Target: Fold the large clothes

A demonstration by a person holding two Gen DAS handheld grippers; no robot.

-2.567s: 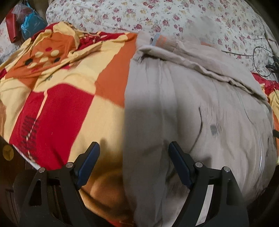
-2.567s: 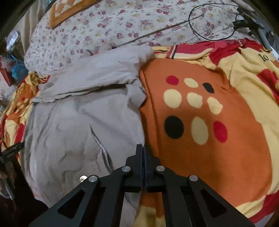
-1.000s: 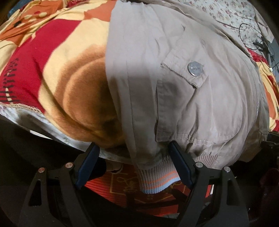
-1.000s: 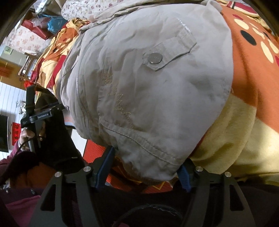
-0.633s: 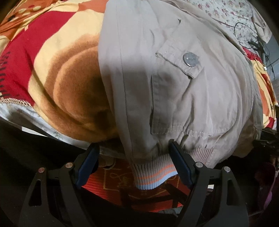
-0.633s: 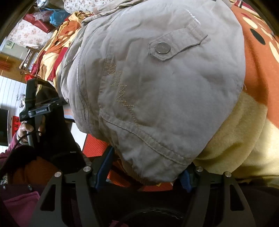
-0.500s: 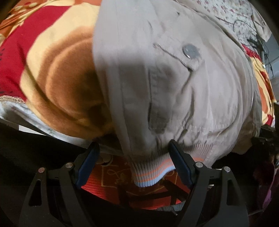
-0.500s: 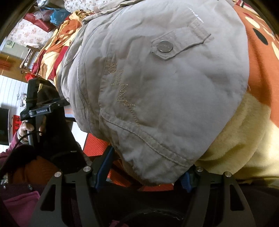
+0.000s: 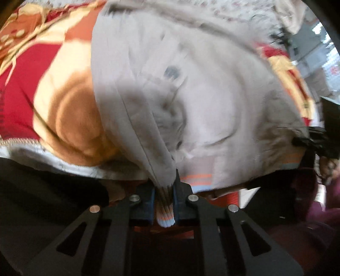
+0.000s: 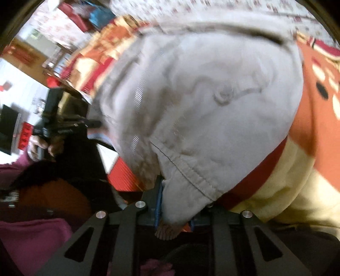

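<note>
A beige jacket [image 9: 212, 95] lies on the bed, its lower edge hanging over the near side. My left gripper [image 9: 164, 191] is closing, and its pads press on the jacket's ribbed striped hem [image 9: 165, 216] at the left corner. In the right wrist view the same jacket [image 10: 212, 106] fills the middle. My right gripper [image 10: 174, 203] is closing too, with its pads pinching the hem's other corner [image 10: 167, 231]. Both views are blurred by motion. A snap pocket [image 10: 223, 95] shows on the jacket front.
A red, orange and yellow blanket [image 9: 70, 118] covers the bed under the jacket, with a floral sheet [image 10: 191, 8] behind it. A person's hand [image 10: 38, 146] holds the other gripper at left. A red mat [image 10: 123, 176] lies on the floor below the bed edge.
Both grippers went from open around the hem to shut on it. The hem corners have been drawn together and raised a little, and both views tilted.
</note>
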